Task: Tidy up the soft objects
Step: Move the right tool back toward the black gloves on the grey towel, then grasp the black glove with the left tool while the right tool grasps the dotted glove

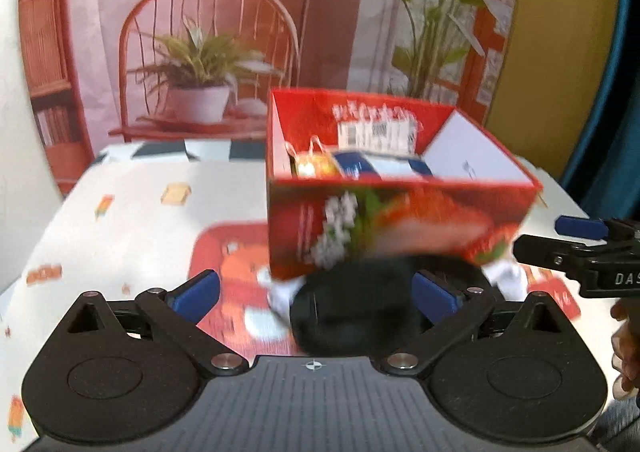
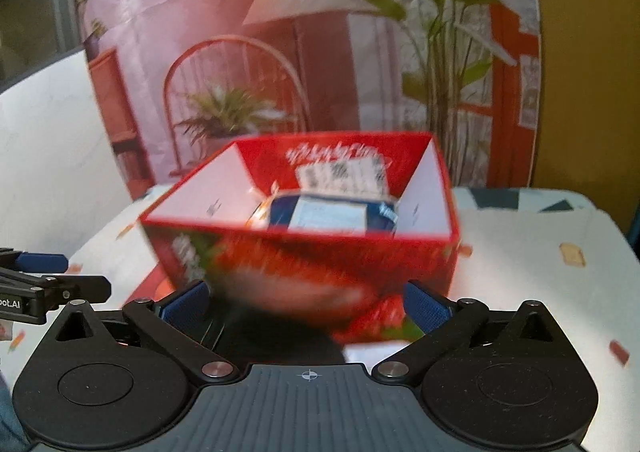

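Printed backdrop of a chair and potted plants behind a desk with a patterned white cloth. On it we see an open-topped red box, upright, its long axis running roughly left-right in both views. Inside lies a blue-and-white packet and something orange, blurred. A black soft object with white parts lies just before the box, orientation unclear from blur. Left gripper jaws spread wide, nothing pinched; right gripper jaws likewise spread.
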Demonstrator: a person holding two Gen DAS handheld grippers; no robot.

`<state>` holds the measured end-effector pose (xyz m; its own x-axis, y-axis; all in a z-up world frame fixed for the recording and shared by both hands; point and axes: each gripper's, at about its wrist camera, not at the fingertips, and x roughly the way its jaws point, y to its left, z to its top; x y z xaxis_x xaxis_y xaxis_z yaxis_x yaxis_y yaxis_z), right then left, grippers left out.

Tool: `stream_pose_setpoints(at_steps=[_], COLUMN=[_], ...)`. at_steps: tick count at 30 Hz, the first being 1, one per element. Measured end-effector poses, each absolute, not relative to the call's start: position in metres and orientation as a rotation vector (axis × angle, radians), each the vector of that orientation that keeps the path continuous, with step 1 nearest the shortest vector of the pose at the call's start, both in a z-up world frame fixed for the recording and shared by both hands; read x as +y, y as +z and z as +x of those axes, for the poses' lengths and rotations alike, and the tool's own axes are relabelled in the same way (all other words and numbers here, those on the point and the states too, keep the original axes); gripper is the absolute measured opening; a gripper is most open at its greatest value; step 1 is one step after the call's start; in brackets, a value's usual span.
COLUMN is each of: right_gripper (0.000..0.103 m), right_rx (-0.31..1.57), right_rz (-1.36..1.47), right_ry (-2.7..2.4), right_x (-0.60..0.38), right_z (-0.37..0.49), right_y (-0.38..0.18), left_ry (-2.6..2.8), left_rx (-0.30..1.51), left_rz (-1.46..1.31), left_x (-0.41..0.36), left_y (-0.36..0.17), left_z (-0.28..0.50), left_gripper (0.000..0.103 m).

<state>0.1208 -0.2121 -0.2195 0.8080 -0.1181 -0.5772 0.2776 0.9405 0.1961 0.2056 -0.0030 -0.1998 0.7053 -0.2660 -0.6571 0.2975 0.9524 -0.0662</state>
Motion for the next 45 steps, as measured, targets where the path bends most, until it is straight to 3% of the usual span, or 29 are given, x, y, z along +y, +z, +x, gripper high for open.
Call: stream_pose_setpoints(at_steps=[11, 16, 24, 45], right_gripper=[0.102, 0.099, 0.086, 0.082], right_rx=[0.726, 0.748, 0.769, 0.831], right_rz=[0.309, 0.316, 0.328, 0.337], right_ry=[-0.146, -0.127, -0.094, -0.087], right_x=[-0.163, -0.153, -0.148, -0.145], right_z=[0.087, 0.078, 0.078, 0.081], right_y=[-0.264, -0.273, -0.277, -0.296], left_ry=[-0.322, -0.333, -0.370, -0.483], left_rx=[0.819, 0.856, 0.894, 0.956], left_rz=[0.007, -0.087, -0.158, -0.148], left_x=[0.013, 0.024, 0.030, 0.017], left_y=[-0.241, -0.252, -0.266, -0.288], left_z=[0.166, 0.161, 0.160, 0.161], left_gripper=[0.099, 0.088, 0.058, 0.050])
